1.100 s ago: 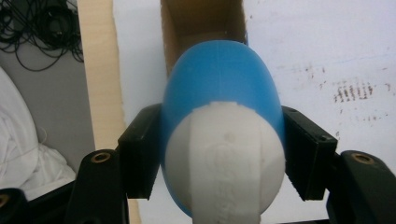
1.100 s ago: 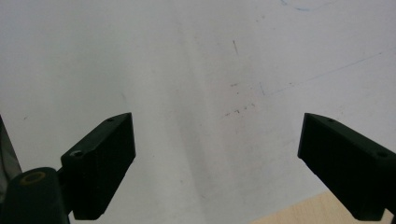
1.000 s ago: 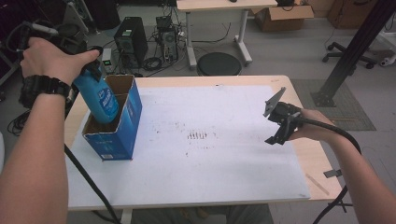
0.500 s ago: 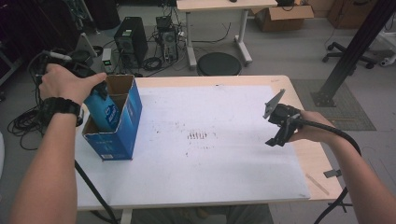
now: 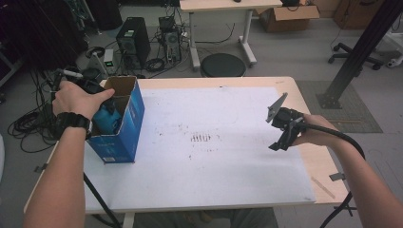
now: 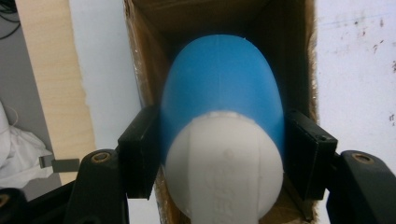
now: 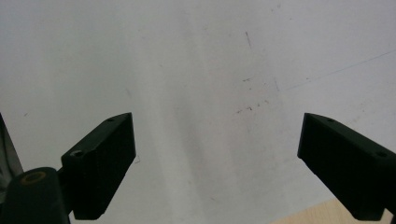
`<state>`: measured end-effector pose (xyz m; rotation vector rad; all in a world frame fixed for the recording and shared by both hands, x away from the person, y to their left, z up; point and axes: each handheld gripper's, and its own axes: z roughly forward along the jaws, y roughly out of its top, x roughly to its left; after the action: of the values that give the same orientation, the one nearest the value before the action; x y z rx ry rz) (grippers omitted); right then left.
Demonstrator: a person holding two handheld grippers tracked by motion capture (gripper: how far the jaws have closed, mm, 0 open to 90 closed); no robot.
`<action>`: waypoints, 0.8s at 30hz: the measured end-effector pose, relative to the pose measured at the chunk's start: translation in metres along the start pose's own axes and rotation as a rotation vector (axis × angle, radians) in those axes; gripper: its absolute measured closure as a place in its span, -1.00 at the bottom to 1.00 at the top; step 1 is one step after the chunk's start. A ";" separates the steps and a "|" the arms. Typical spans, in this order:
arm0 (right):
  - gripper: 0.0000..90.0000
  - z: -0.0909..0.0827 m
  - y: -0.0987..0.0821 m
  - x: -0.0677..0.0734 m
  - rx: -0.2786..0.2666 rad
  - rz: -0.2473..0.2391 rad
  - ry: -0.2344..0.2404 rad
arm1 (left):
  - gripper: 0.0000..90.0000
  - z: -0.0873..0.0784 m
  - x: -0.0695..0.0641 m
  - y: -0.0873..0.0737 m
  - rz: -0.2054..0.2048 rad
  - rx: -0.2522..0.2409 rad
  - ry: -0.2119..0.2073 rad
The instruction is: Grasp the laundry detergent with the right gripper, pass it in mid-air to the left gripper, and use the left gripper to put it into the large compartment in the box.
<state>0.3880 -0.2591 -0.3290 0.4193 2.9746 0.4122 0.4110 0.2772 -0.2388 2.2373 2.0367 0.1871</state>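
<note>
I'm holding the blue bottle point(image 6: 222, 88) in my left tongs point(image 6: 224, 154), clamped across its body, base pointing down into the open blue box point(image 5: 127, 124) at the worktop's point(image 5: 237, 180) left edge. My right tongs point(image 7: 217, 168) are hanging wide and empty, well apart.

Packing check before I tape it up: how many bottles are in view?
1: a blue bottle held in the left gripper, partly down inside the blue box. Others could be hidden deeper inside.
</note>
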 end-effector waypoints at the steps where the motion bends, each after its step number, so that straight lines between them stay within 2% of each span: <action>1: -0.75 0.000 0.000 0.000 0.000 -0.001 0.001 | -0.16 0.002 0.000 0.000 0.000 0.002 0.001; 9: -0.75 0.003 0.000 0.001 0.002 0.001 0.004 | -0.16 0.015 -0.001 -0.002 -0.001 0.017 0.006; 14: -0.75 0.004 -0.001 0.001 0.001 0.000 0.005 | -0.16 0.020 -0.002 -0.003 0.005 0.024 0.018; 24: -0.75 0.007 0.000 0.002 0.000 -0.003 0.010 | -0.16 0.027 -0.005 -0.004 0.009 0.024 0.016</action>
<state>0.3870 -0.2569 -0.3357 0.4147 2.9847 0.4148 0.4113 0.2722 -0.2664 2.2664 2.0478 0.1835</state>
